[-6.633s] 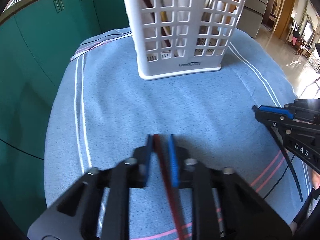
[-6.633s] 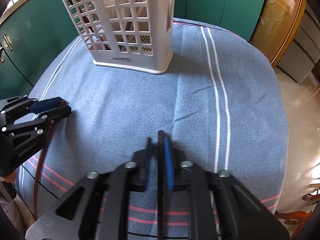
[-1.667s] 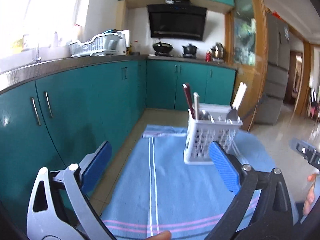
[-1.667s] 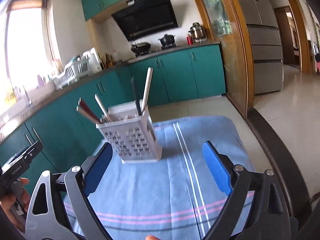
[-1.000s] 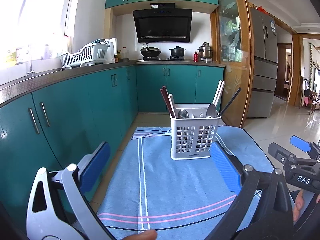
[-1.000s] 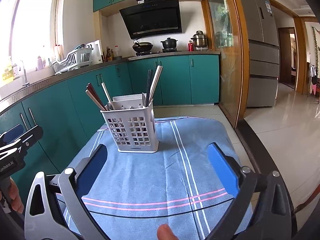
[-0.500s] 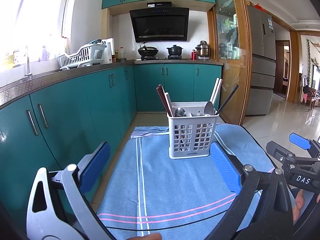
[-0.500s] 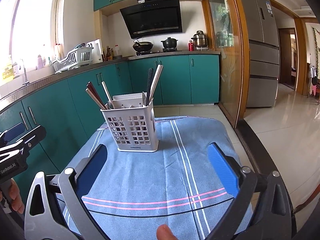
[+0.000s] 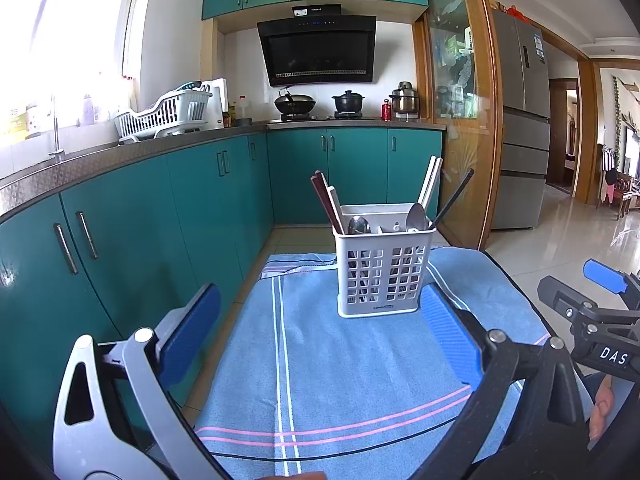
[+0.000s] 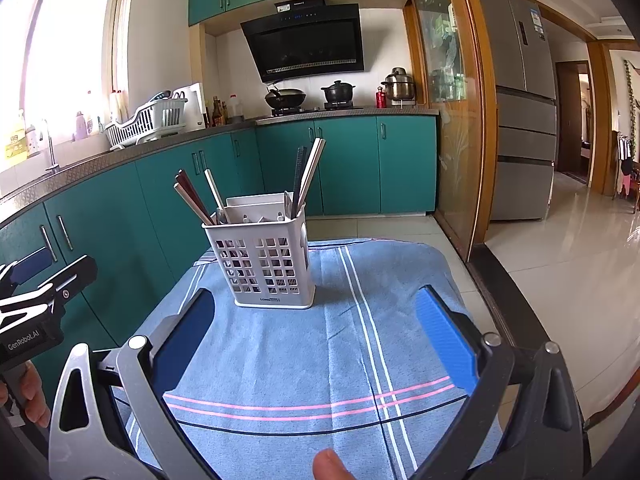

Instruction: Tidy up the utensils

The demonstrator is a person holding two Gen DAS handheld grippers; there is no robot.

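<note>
Utensils [image 9: 416, 216] stand in the white caddy [image 9: 386, 270], dead ahead of the left gripper [image 9: 320, 332] and beyond its fingertips, on the blue striped cloth [image 9: 340, 380] over the bench.

Left wrist view: left gripper spread wide, nothing between the blue pads [image 9: 192, 326]. Caddy sits framed between the two fingers, slightly toward the right one. Long axes near vertical: dark red chopsticks [image 9: 322, 196] lean away to the left, pale chopsticks [image 9: 430, 180] and a black one [image 9: 454, 196] lean right; two spoon bowls show at the rim. Right gripper [image 9: 592, 300] visible at the right edge, off to the side of the caddy, roughly level with this one.

Right wrist view: right gripper [image 10: 316, 328] also wide and empty. Caddy [image 10: 262, 256] lies ahead and left of its centreline, nearer the left finger. This view shows the caddy's right wall and the inner dividers, which the left view hides; it does not show the spoon bowls clearly. Left gripper [image 10: 48, 276] at the left edge.

Judgement: no loose utensil visible on the cloth; sorting looks complete, both grippers about equally near.
</note>
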